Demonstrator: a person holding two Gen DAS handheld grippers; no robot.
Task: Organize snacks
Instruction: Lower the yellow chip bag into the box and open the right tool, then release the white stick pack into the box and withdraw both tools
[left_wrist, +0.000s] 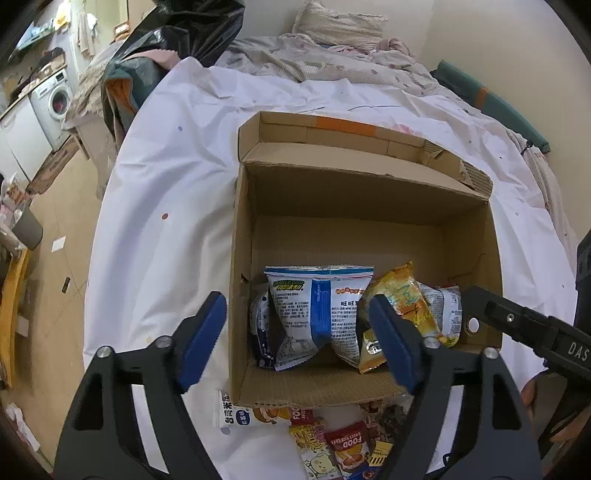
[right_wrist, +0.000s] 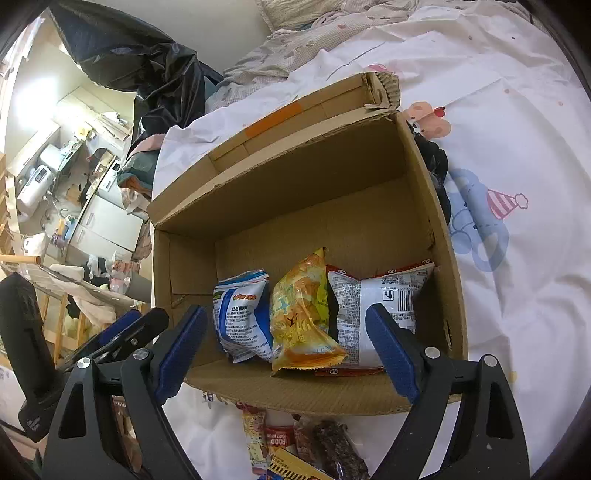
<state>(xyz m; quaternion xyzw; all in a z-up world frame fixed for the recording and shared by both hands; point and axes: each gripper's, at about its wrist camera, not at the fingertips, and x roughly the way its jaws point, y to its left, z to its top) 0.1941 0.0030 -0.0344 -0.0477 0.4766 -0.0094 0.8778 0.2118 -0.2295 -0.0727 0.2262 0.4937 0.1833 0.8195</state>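
1. I see my left gripper (left_wrist: 297, 338) with its fingers spread wide and nothing clamped between them, poised over the near wall of the cardboard box (left_wrist: 365, 218).
2. My right gripper (right_wrist: 286, 349) has its fingers parted too, gripping nothing.
3. 3 snack bags stand side by side inside the box: a blue-and-white bag (right_wrist: 242, 314), a yellow bag (right_wrist: 301, 317) and a white bag with red trim (right_wrist: 380, 306).
4. The box sits on a white sheet (left_wrist: 173, 206) on the bed.
5. More small snack packets (left_wrist: 343, 443) lie on the sheet just in front of the box.
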